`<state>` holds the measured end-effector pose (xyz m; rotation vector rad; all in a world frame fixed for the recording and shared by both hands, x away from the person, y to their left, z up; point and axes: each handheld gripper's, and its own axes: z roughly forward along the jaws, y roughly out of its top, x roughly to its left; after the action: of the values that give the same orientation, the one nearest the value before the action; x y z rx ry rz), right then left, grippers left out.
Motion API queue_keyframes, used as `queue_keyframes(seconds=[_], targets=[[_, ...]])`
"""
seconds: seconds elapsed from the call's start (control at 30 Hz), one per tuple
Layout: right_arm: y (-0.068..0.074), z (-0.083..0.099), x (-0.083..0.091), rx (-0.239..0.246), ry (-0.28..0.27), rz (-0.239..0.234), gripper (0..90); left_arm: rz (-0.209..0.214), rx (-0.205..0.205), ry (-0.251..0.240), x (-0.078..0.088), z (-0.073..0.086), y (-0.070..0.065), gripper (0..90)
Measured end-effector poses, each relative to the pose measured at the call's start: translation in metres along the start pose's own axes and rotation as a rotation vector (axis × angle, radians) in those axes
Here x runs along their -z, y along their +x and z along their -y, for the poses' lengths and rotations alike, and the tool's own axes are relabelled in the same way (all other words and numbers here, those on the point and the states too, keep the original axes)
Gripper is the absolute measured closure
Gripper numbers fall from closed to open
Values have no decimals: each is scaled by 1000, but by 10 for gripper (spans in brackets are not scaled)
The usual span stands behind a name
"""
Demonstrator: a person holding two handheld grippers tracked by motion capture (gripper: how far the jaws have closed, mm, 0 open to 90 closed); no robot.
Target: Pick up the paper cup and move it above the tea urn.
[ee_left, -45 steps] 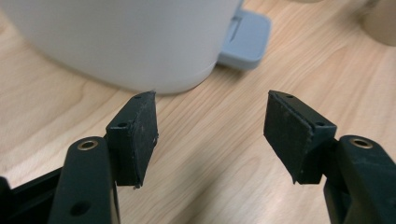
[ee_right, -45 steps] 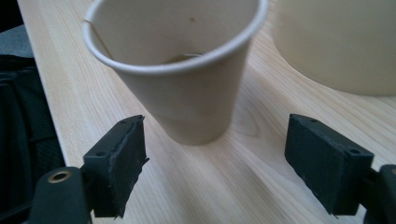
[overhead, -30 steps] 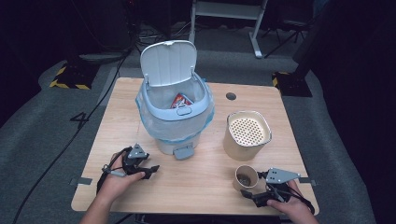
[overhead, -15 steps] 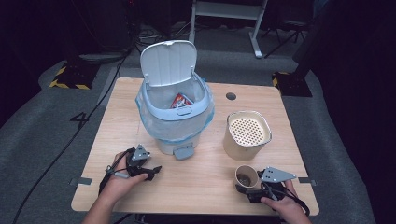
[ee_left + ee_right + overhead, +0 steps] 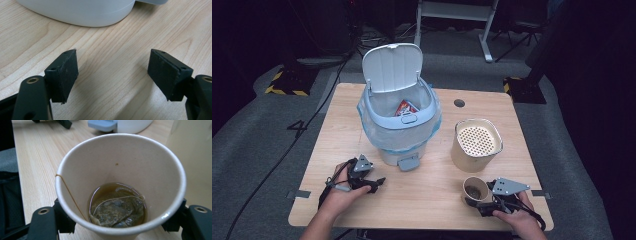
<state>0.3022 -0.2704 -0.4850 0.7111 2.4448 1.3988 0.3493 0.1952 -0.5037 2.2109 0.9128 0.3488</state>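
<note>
On the wooden tabletop [image 5: 432, 192] in the high view stand three vessels: one pedal bin [image 5: 399, 125] with its lid [image 5: 392, 67] raised, at the far middle; one tan canister [image 5: 476, 145] with a perforated top, to its right; one paper cup [image 5: 475, 190] near the right edge, just in front of the canister; one red packet [image 5: 406, 107] lies inside the bin; two hands hold one claw each, the left claw [image 5: 373, 184] near the bin's pedal [image 5: 408, 162], the right claw [image 5: 479, 205] at the cup. In the left gripper view the left claw [image 5: 112, 72] is spread wide over bare wood, nothing between its two pads, the bin's white base [image 5: 77, 11] just beyond. In the right gripper view the right claw [image 5: 120, 220] pinches the cup [image 5: 120, 182] from both sides; one wet tea bag [image 5: 117, 211] sits in brown liquid, its string [image 5: 68, 192] hanging over the rim.
</note>
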Motion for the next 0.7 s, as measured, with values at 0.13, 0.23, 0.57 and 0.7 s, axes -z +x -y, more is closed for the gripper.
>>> queue_keyframes(seconds=[0.13,0.23,0.57,0.7], targets=[[-4,-8,7,-3,-23,-6,306,0,0,0,0,0,0,247],[-8,-14,15,-12,-36,-9,306,-4,1,0,0,0,0,247],[-20,-42,37,-16,-35,-31,307,-2,3,-1,-2,-2,-1,248],[-23,-57,45,-4,-35,-33,307,-2,3,-1,-2,-2,-1,247]])
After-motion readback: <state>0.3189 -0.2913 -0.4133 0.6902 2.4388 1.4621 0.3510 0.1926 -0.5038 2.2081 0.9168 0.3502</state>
